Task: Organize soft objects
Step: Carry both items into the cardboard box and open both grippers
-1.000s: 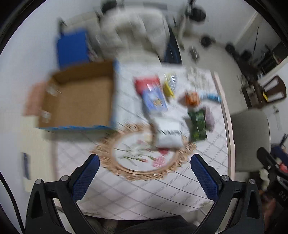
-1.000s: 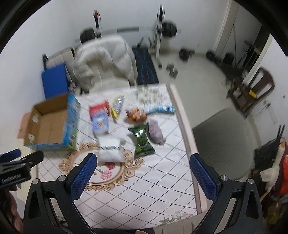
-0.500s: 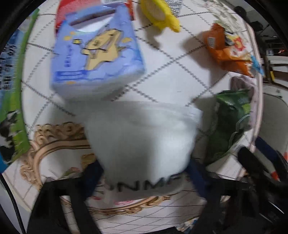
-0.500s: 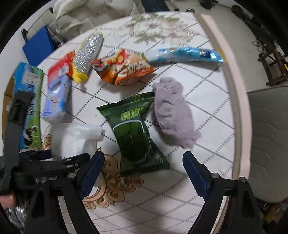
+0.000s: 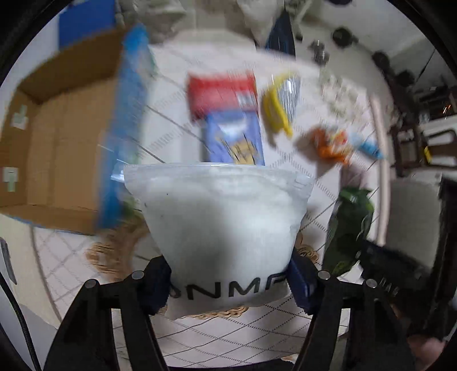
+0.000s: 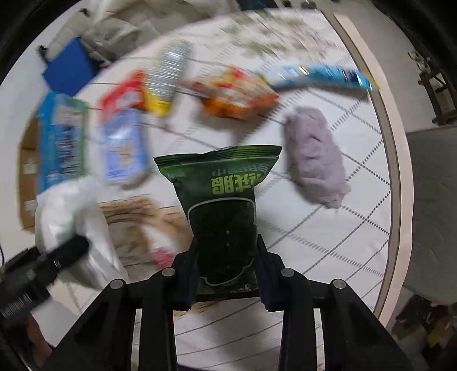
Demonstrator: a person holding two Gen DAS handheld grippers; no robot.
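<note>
Above quilted white tablecloth: left gripper clamps white fluffy zip bag, right gripper clamps green snack packet; carry stage, next likely open cardboard box.

This is a room in a home: a table under a quilted diamond-pattern cloth, a padded chair at its right, a pale upholstered seat beyond the far edge, and dumbbells on the far floor.
</note>
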